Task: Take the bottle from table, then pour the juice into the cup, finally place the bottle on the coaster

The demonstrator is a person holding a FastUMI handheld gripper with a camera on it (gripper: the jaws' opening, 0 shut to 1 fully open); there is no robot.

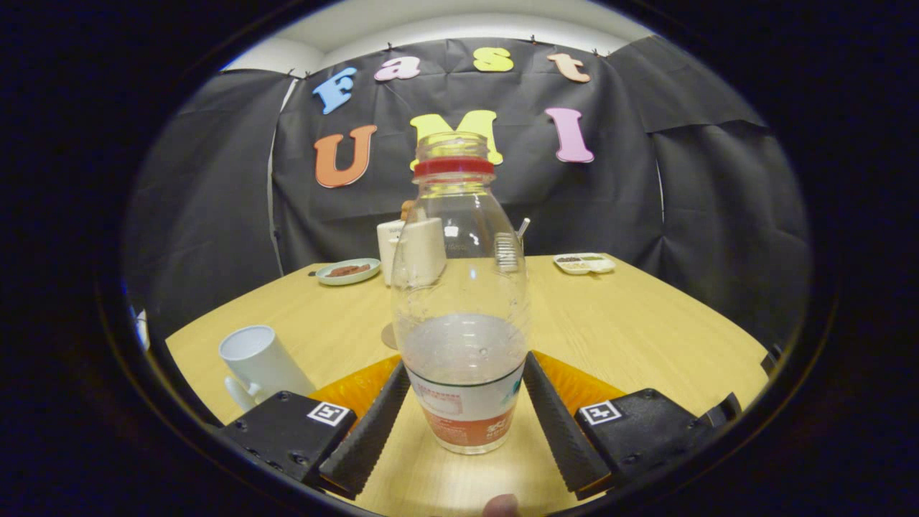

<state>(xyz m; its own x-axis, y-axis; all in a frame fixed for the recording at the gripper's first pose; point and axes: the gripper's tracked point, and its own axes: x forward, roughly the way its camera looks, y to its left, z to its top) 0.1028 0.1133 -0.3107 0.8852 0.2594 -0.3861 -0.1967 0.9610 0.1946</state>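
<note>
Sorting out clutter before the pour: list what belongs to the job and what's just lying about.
Job: bottle between the gripper's fingers, white cup, brown coaster behind the bottle.
Lying about: green plate, white dish, white box.

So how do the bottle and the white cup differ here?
The bottle is clear plastic with a red neck ring; the cup is opaque white with a handle. The bottle is taller and narrows toward its neck. The bottle stands between the fingers of the tool, while the cup sits off to their left. Both stand upright on the wooden table.
</note>
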